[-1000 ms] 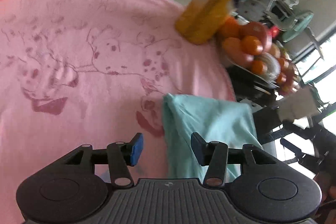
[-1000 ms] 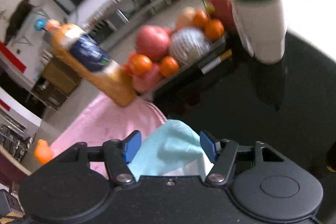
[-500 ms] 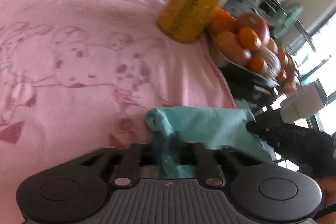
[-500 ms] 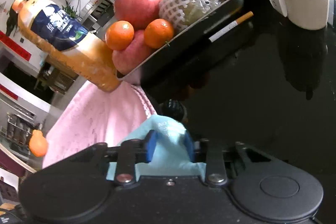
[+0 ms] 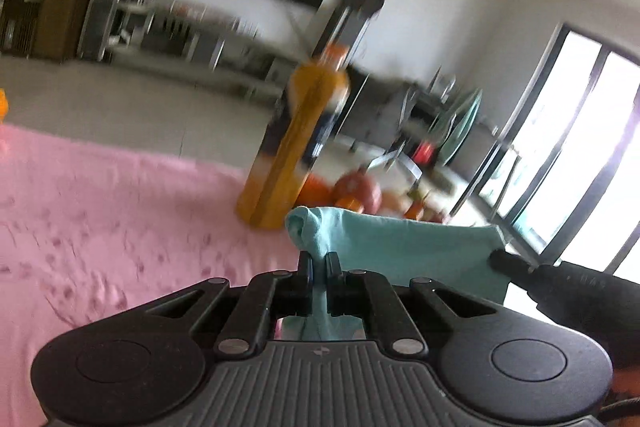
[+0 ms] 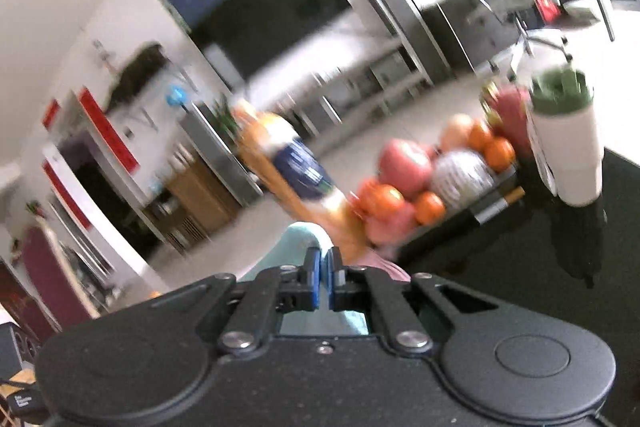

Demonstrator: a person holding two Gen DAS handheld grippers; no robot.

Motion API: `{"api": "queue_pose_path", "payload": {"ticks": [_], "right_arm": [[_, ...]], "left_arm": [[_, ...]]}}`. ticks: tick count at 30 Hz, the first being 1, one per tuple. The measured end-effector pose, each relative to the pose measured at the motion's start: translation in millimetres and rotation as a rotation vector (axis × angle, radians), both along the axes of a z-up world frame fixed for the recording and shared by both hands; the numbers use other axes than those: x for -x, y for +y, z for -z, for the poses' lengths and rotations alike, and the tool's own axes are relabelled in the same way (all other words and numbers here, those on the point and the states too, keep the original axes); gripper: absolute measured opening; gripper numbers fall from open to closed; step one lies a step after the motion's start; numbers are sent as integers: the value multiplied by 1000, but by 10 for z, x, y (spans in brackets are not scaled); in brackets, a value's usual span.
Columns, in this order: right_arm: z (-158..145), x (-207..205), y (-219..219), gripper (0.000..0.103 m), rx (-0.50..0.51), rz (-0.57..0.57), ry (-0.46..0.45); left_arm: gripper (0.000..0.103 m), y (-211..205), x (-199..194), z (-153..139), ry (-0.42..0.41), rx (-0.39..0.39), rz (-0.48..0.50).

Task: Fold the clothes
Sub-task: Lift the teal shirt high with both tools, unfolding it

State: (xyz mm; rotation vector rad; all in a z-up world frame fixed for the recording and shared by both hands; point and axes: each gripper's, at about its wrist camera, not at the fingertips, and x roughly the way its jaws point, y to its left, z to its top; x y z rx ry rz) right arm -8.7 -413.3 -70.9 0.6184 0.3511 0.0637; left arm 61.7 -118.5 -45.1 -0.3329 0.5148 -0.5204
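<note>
A teal garment (image 5: pixel 404 247) hangs stretched in the air between my two grippers, above a pink blanket (image 5: pixel 120 211). My left gripper (image 5: pixel 319 261) is shut on the garment's left corner, which bunches up above the jaws. My right gripper (image 6: pixel 324 261) is shut on the other corner of the garment (image 6: pixel 296 243); it also shows in the left wrist view (image 5: pixel 500 261), its tip at the cloth's right edge. Both views are blurred by motion.
A tall orange juice bottle (image 5: pixel 296 151) stands at the blanket's far edge. A tray of oranges and apples (image 6: pixel 432 183) and a white cup with a green lid (image 6: pixel 568 147) stand on a black table (image 6: pixel 520 267) to the right.
Both grippers closed on the garment's corners and lifted it off the blanket. Both cameras tilted up, so the room now fills the upper views.
</note>
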Motion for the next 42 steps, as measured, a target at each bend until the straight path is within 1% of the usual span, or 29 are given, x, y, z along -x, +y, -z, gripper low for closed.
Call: {"api": "queue_pose_path", "payload": {"ticks": [5,8,10,15,17,20,22,26,30,33,35,37,40,42], "right_arm": [[-576,272,134,4,24,-13,-121],[-845,331,291,4,24,-54,-143],[-997,364,414,4,27,-83,-153],[-1176,337,878,4,40,-186,-152],[-1237,314,1087,4,59,-208,-155],[-1302,270,1299,4,38,-252,-154],[-1294,225,1425,4,22,-277,-131],[-1185,139,1649,4,1,-309,-69],[-954,43,1796,4,-30,-349,12],[-789,-9,1879,4,-34,-363,62],[-714,-17,1872,4,-22,-351,76],[-618,-11,1741,4,-24,-318,92],[-455,4,1484,4,-37,-260,120],[-330,25,1285,4,-49,-220,143]], "left_arm": [[4,297,377,-520,-115,87,-20],[4,495,567,-766,-164,112,-41],[4,639,685,-884,-194,107,-63],[4,1177,965,-1095,-229,102,-130],[4,1383,1051,-1188,-238,102,-150],[4,1630,1156,-1315,-242,88,-171],[4,1693,1199,-1366,-238,63,-176],[4,1708,1287,-1371,-260,-2,-215],[4,1737,1253,-1312,-238,-14,-232],[4,1695,1236,-1264,-217,-19,-218],[4,1565,1213,-1213,-201,-23,-187],[4,1394,1174,-1153,-182,-29,-148],[4,993,1052,-1019,-143,-39,-75],[4,672,988,-886,-118,-59,-21]]}}
